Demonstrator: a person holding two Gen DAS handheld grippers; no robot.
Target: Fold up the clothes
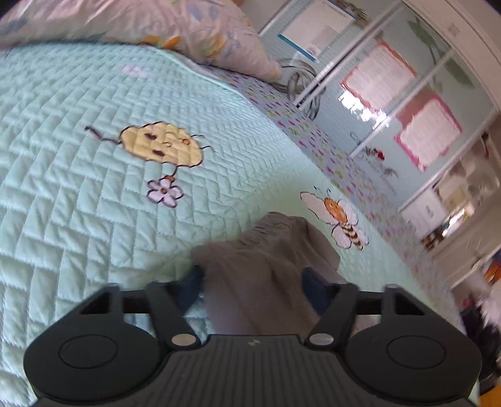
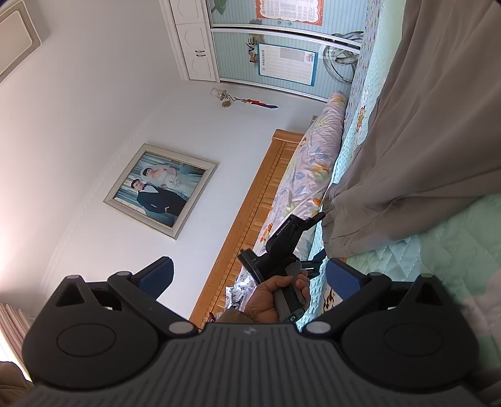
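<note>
While the left-wrist view looks down along its own black gripper [image 1: 252, 281], a bunched fold of grey-brown cloth garment [image 1: 266, 250] sits between the two blue pads [image 1: 191, 285]; the jaws stand partly closed around that bunch, and the pads look to be touching the fabric on both sides, though the blur keeps me from swearing to a firm pinch. Beyond lies the pale mint quilted bedspread [image 1: 94, 188], stitched with a yellow cartoon figure, a flower and a bee, and a floral pillow [image 1: 188, 28] at the bed's head. From the right-wrist view, the right gripper [image 2: 247, 275] has its jaws wide apart with nothing between them, pointing off toward the white wall and a framed photograph [image 2: 161, 189]. Past it a person's hand [image 2: 272, 300] holds the left gripper's handle, whose tip meets the corner of the same garment [image 2: 422, 156], most of which is spread flat on the bed. I'd judge this as the moment of taking hold of a corner to start a fold; next, the right gripper needs to come round and seize a second corner or edge before lifting.
</note>
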